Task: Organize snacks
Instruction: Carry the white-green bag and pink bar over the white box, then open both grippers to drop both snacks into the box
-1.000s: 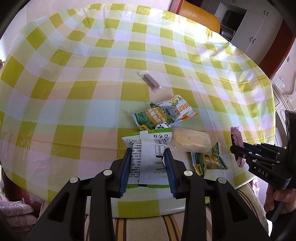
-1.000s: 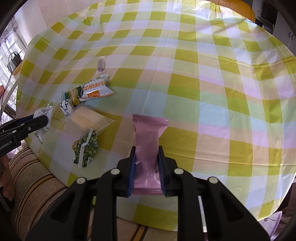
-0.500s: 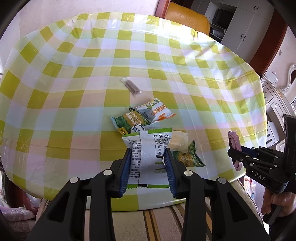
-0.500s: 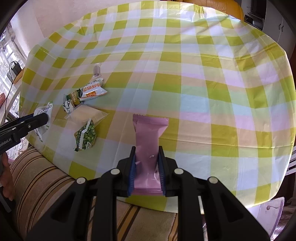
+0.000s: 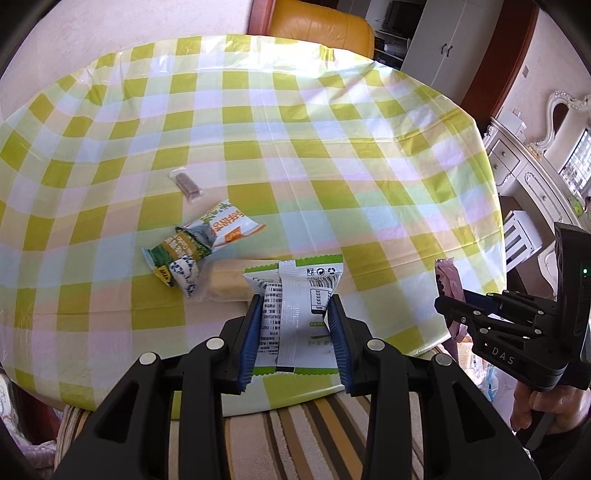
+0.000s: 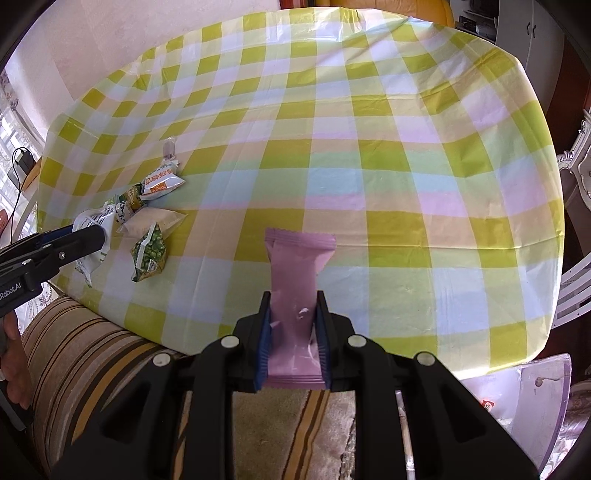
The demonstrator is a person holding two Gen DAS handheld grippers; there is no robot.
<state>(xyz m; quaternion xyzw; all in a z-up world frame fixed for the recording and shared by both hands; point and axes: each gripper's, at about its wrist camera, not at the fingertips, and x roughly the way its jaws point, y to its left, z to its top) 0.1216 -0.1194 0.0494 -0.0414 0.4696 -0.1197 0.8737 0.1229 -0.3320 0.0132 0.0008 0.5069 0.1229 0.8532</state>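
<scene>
My left gripper (image 5: 294, 306) is shut on a white and green snack packet (image 5: 295, 295), held above the near table edge. My right gripper (image 6: 293, 302) is shut on a pink snack packet (image 6: 295, 266), also lifted over the near edge; it shows at the right of the left wrist view (image 5: 448, 284). On the checked tablecloth (image 5: 332, 166) lie an orange and white packet (image 5: 227, 225), a green packet (image 5: 177, 251), a blue and white candy (image 5: 186, 273), a pale yellow packet (image 5: 225, 280), a brown bar (image 5: 186, 184) and a green pea packet (image 6: 149, 254).
A striped sofa (image 6: 92, 354) lies under the near table edge. An orange chair (image 5: 317, 29) stands behind the table. White cabinets (image 5: 443, 40) and a white chair (image 5: 521, 236) are at the right. A clear plastic bag (image 6: 524, 391) lies below the table at the right.
Both grippers have pulled back and up from the table with their packets; the table looks smaller and farther, and the sofa shows beneath.
</scene>
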